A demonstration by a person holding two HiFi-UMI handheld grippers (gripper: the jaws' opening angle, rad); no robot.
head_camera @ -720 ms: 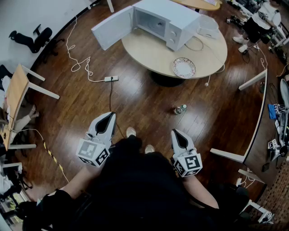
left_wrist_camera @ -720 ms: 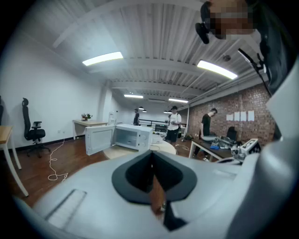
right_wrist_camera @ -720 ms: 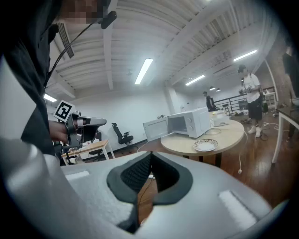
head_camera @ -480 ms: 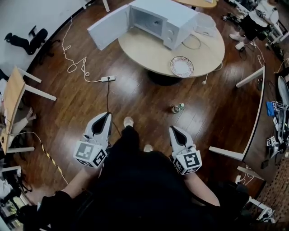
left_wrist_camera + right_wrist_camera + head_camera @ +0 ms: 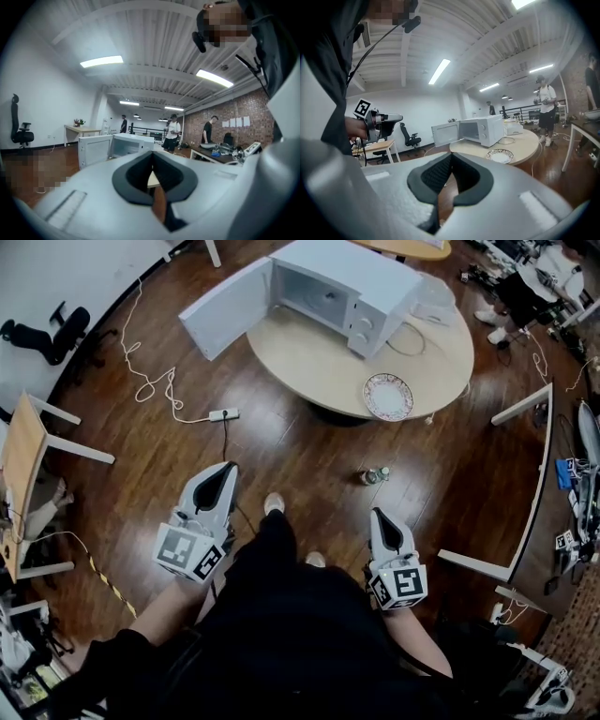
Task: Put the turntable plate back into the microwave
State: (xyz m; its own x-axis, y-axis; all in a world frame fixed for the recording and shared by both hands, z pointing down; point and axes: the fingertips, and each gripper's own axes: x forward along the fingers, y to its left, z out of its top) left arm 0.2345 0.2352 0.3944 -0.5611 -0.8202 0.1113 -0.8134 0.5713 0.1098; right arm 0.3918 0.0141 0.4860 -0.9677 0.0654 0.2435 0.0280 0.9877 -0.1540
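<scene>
A white microwave [image 5: 342, 282] stands on the round table [image 5: 309, 357] with its door [image 5: 228, 310] swung wide open. The turntable plate [image 5: 387, 396], white with a patterned rim, lies near the table's front right edge, also seen as the plate [image 5: 499, 155] in the right gripper view. My left gripper [image 5: 217, 480] and right gripper [image 5: 382, 517] hang low above the wooden floor, far from the table, one on each side of my legs. Both are shut with nothing in them. The left gripper view shows shut jaws and the microwave [image 5: 126, 144] beyond.
A small bottle [image 5: 372, 474] lies on the floor between me and the table. A power strip [image 5: 223, 414] and white cable run left of it. A wooden desk [image 5: 21, 460] is at the left, white frames [image 5: 520, 407] at the right, and people stand beyond the table.
I have taken a step on the floor. The table and plate sit slightly lower in the head view. Both grippers stay shut and low.
</scene>
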